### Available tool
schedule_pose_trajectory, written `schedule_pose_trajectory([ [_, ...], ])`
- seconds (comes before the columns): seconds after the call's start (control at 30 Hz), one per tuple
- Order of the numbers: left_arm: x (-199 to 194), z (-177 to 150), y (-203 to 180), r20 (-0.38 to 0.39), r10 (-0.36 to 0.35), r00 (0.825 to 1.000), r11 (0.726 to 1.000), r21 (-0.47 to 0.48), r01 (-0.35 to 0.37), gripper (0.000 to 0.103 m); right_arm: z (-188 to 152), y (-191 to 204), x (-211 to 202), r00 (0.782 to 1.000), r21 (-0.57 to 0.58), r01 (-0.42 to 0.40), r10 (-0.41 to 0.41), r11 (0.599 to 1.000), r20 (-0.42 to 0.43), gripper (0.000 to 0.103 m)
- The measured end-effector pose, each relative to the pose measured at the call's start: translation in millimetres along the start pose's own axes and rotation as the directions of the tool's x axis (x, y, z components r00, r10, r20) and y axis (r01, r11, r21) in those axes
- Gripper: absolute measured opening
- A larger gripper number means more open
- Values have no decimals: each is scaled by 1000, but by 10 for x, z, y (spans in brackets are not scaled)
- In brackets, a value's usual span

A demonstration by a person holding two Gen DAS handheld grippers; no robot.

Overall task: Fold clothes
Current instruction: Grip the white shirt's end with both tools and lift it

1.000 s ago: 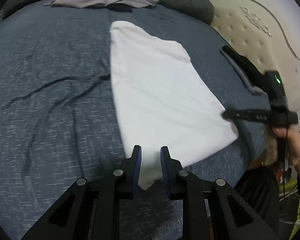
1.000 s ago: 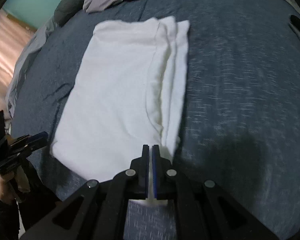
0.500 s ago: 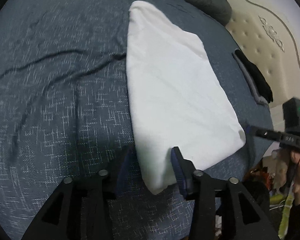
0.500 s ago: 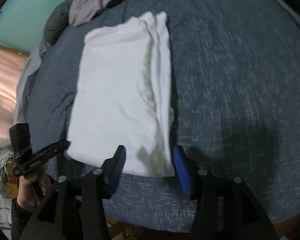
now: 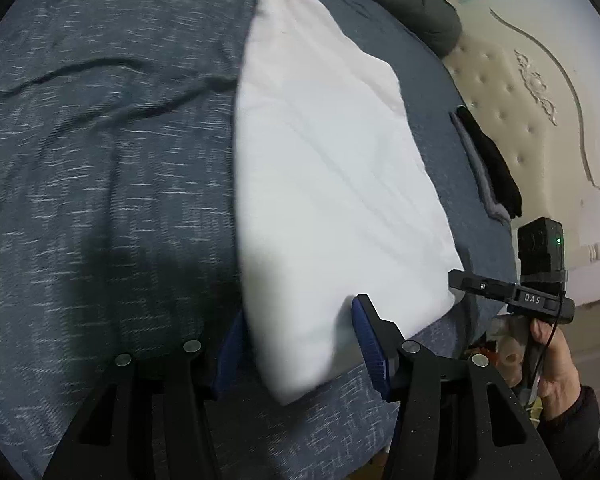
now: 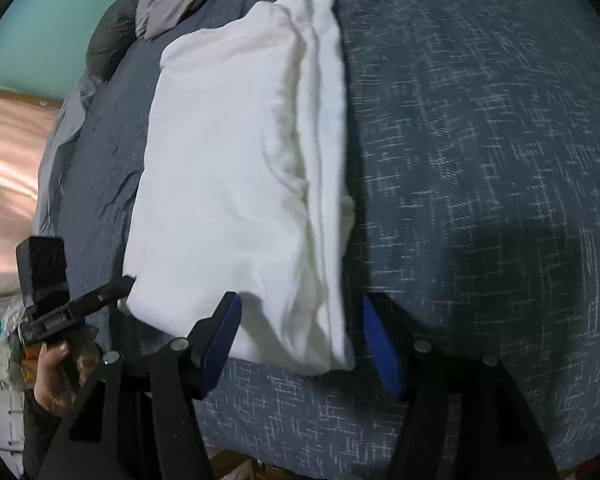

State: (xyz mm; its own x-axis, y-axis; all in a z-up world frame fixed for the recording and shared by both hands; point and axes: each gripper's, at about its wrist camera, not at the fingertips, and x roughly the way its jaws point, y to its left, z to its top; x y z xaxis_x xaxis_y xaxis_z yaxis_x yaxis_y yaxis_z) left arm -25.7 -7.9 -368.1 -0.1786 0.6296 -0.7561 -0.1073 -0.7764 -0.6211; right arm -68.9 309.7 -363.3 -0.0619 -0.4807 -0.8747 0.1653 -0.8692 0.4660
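A white garment point(image 5: 324, 184), folded into a long rectangle, lies flat on the blue-grey bedspread point(image 5: 100, 160). Its near left corner sits between the fingers of my left gripper point(image 5: 298, 332), whose jaws are opening, and the blue pads stand clear of the cloth. In the right wrist view the same garment point(image 6: 228, 168) shows layered edges along its right side. Its near right corner lies between the jaws of my right gripper point(image 6: 300, 320), also opening and not pressing. Each view shows the other gripper, held by a hand, at the garment's far near corner.
A crumpled grey garment point(image 6: 168, 0) and a dark bolster point(image 5: 416, 4) lie at the far end of the bed. A black and grey folded item point(image 5: 488, 168) rests by the tufted headboard point(image 5: 540, 92). The bed's edge runs just below both grippers.
Both grippers were shut on the garment's near corners, then opened and let them go. Both sank toward the bed, and the garment now rests flat.
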Motion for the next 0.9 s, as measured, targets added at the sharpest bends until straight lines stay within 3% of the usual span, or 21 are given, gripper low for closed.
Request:
schedule_pose_trajectory([
  [0.17, 20, 13, -37, -1, 2, 1000, 1000, 13, -2, 54, 19, -22, 72, 1000, 9, -26, 26, 1000, 2, 53],
  [0.2, 18, 12, -39, 0, -1, 1000, 1000, 12, 1, 53, 22, -16, 81, 999, 10, -38, 38, 999, 4, 48],
  [0.23, 15, 12, -42, 1, -5, 1000, 1000, 11, 5, 52, 25, -2, 90, 999, 7, -53, 53, 999, 4, 34],
  [0.3, -15, 1, -67, 11, 7, 1000, 1000, 25, -7, 43, 20, 49, 98, 998, -18, -58, 58, 998, 0, 19],
  [0.37, -47, -8, -97, 21, 18, 1000, 999, 42, -19, 36, 23, 86, 110, 998, -37, -59, 59, 998, -8, 19],
  [0.53, -66, -12, -112, 25, 23, 999, 999, 47, -24, 35, 95, 36, 214, 995, -7, -86, 85, 996, -42, 25],
  [0.73, -3, 1, -23, -2, 9, 1000, 1000, 15, -9, 36, 123, 24, 225, 991, -34, -123, 121, 992, -55, 25],
  [0.9, 11, 5, -84, 4, 42, 999, 998, 37, -42, 36, 82, 80, 220, 991, -64, -126, 123, 990, -55, 14],
])
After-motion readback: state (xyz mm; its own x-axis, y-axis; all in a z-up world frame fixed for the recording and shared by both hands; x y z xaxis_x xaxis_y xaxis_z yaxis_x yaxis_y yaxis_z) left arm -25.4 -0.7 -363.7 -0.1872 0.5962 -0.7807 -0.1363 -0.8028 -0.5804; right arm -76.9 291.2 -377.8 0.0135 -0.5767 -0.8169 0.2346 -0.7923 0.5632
